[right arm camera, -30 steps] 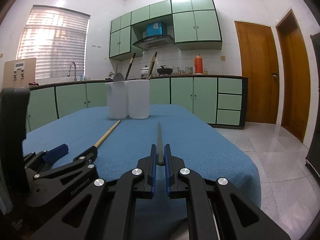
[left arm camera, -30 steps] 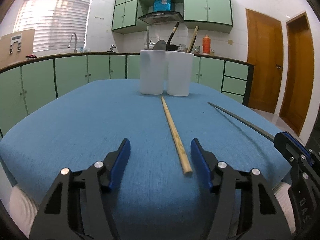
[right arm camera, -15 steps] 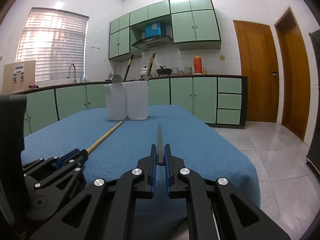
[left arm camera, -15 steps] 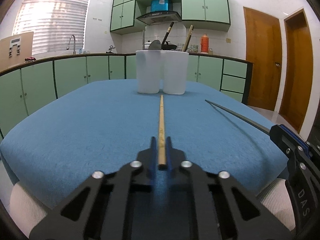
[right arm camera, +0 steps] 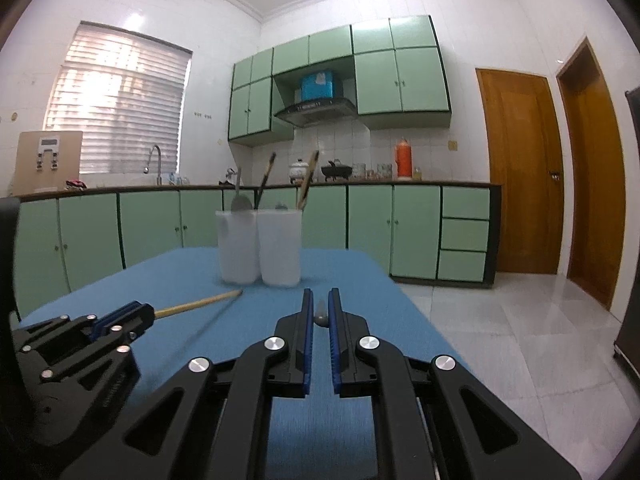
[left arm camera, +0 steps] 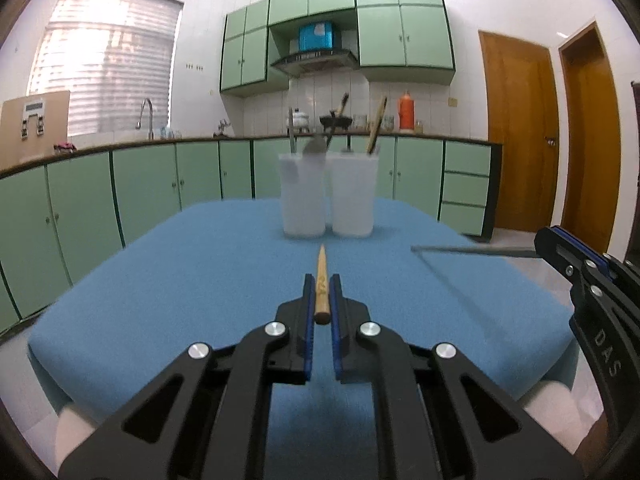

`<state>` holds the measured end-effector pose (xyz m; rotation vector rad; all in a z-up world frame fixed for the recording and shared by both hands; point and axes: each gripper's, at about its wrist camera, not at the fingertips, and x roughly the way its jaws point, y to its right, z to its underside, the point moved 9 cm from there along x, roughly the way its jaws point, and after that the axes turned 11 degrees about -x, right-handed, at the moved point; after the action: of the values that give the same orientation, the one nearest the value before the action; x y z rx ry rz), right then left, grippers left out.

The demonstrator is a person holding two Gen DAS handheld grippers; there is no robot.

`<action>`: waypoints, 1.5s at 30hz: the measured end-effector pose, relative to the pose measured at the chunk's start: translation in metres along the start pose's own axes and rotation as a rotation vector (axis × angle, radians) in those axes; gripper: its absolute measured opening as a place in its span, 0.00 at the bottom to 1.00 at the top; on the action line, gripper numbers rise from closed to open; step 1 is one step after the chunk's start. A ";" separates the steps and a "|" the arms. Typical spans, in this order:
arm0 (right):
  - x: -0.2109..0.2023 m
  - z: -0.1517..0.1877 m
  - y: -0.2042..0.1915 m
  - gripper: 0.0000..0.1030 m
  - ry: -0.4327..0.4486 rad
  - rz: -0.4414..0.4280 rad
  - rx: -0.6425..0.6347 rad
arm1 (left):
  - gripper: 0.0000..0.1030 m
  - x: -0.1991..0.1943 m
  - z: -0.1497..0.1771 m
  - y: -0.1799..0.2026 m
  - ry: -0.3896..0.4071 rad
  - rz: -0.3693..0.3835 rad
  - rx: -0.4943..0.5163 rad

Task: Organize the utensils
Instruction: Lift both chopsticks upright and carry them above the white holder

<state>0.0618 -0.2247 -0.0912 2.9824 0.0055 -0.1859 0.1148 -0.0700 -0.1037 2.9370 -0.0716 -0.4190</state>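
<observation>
My left gripper (left arm camera: 322, 279) is shut on the near end of a wooden chopstick (left arm camera: 321, 266), which points at two white cups (left arm camera: 303, 196) at the table's far side. The chopstick is lifted off the blue tablecloth (left arm camera: 180, 280). My right gripper (right arm camera: 320, 294) is shut on a thin dark chopstick (right arm camera: 321, 312), seen almost end-on. From the left wrist view that dark chopstick (left arm camera: 472, 249) sticks out level from the right gripper (left arm camera: 560, 248). In the right wrist view the left gripper (right arm camera: 132, 314) holds the wooden chopstick (right arm camera: 200, 303) at lower left. The cups (right arm camera: 260, 246) hold a spoon and other chopsticks.
Green kitchen cabinets (right arm camera: 160, 224) and a counter run behind the table. To the right lie a tiled floor (right arm camera: 500, 340) and wooden doors (right arm camera: 520, 168). The table's right edge (right arm camera: 404, 300) is close to the right gripper.
The left gripper closed on the wooden chopstick, which lay on the cloth between its open fingers. Both grippers have since risen, lifting both chopsticks off the table.
</observation>
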 end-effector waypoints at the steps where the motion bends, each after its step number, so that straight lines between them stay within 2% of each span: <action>1: 0.001 -0.006 0.001 0.07 0.008 -0.006 0.002 | 0.06 -0.002 -0.009 -0.001 0.013 0.006 -0.002; 8: 0.009 -0.054 0.009 0.07 0.053 -0.062 0.003 | 0.06 -0.011 -0.061 -0.002 0.080 0.042 0.000; 14: 0.027 -0.098 0.014 0.07 0.044 -0.140 0.005 | 0.06 -0.010 -0.104 0.002 0.101 0.093 0.003; 23: 0.069 -0.147 0.010 0.07 -0.021 -0.224 0.000 | 0.06 0.015 -0.148 0.007 0.011 0.160 -0.002; 30: 0.092 -0.172 0.002 0.07 -0.033 -0.273 -0.004 | 0.06 0.027 -0.182 0.001 0.011 0.174 -0.003; 37: 0.107 -0.208 -0.002 0.07 -0.007 -0.322 0.011 | 0.06 0.033 -0.217 -0.007 0.054 0.177 -0.023; 45: 0.125 -0.273 0.001 0.07 0.089 -0.305 -0.009 | 0.06 0.041 -0.275 -0.002 0.143 0.184 -0.031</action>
<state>0.2200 -0.1847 0.1612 2.9614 0.4716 -0.0864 0.2317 -0.0258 0.1451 2.8868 -0.3106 -0.1806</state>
